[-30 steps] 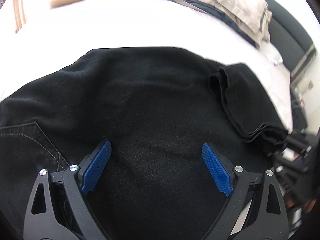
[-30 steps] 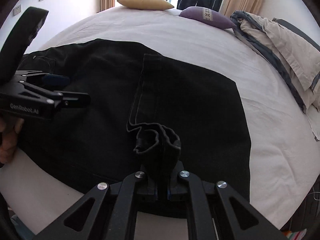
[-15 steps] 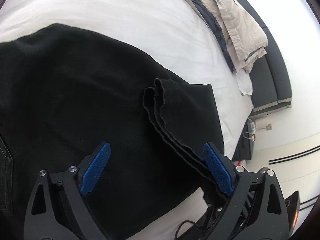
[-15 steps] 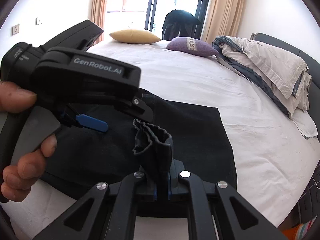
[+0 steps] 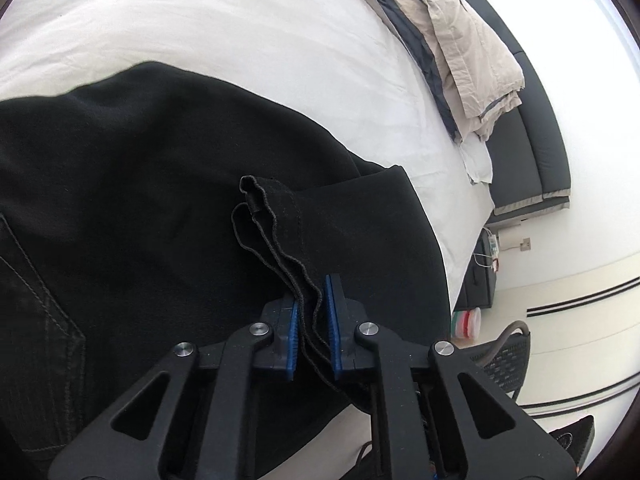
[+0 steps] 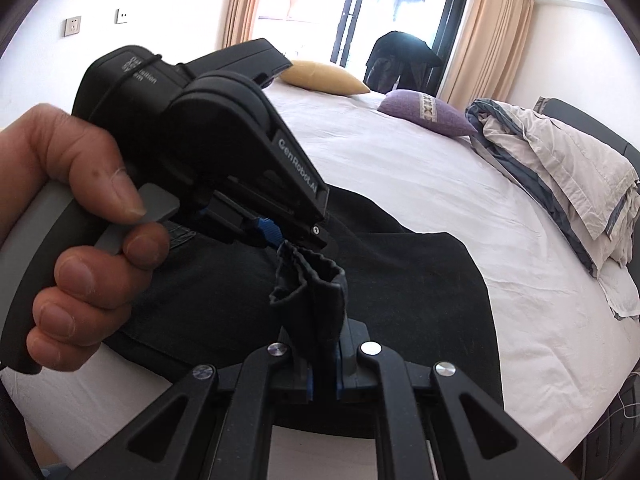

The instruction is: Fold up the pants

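Note:
Black pants (image 5: pixel 132 184) lie spread on a white bed (image 5: pixel 240 32). Their bunched leg hems (image 5: pixel 272 220) are lifted off the cloth. My left gripper (image 5: pixel 311 336) is shut on the hems near their lower end, its blue pads (image 5: pixel 292 340) pressing the layered edges. My right gripper (image 6: pixel 324 376) is shut on the same bunch of hems (image 6: pixel 316 284), which stands up from its jaws. In the right wrist view the left gripper (image 6: pixel 280 236) comes in from the left, held by a hand (image 6: pixel 80 216), and meets the top of the bunch.
A crumpled beige and grey duvet (image 6: pixel 560 160) lies at the right of the bed, also in the left wrist view (image 5: pixel 460 40). A purple pillow (image 6: pixel 424 112) and a yellow pillow (image 6: pixel 324 78) lie at the far end. The bed's near edge (image 6: pixel 100 384) is just below the pants.
My left gripper has swung right over the pants to the lifted hems and shut on them. The right gripper stayed shut on the hems and lifted them slightly.

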Demonstrator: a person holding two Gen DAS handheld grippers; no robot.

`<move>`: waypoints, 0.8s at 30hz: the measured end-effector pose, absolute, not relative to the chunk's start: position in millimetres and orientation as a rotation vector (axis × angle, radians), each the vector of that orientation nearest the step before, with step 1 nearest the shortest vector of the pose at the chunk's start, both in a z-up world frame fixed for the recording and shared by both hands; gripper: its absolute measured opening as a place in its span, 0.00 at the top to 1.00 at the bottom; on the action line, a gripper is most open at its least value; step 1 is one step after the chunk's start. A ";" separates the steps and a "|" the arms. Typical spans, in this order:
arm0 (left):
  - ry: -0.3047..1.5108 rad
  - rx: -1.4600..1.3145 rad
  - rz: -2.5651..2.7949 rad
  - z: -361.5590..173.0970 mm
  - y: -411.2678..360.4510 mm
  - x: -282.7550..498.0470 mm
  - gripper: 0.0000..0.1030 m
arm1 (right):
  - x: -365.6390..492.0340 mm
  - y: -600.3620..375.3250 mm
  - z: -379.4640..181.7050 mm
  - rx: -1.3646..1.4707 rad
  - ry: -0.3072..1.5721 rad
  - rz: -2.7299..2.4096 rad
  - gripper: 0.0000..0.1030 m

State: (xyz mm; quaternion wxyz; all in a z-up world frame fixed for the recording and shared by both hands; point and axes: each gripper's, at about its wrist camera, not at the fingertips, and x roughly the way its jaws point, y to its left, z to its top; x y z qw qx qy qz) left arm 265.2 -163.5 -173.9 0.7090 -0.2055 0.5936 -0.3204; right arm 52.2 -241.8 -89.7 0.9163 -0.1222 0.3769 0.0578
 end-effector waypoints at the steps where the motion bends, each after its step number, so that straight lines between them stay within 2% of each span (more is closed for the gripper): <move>1: 1.314 -0.438 -0.709 -171.4 -157.2 266.9 0.91 | 48.7 -233.0 -90.3 -0.262 0.774 0.133 0.92; 14: 1.314 -0.347 -0.604 -173.5 -97.7 267.2 0.91 | 61.7 -159.7 -115.6 -0.343 0.840 0.247 0.92; 24: 1.303 -0.335 -0.572 -182.7 -113.7 269.7 0.91 | 87.7 -174.2 -126.6 -0.371 0.868 0.273 0.91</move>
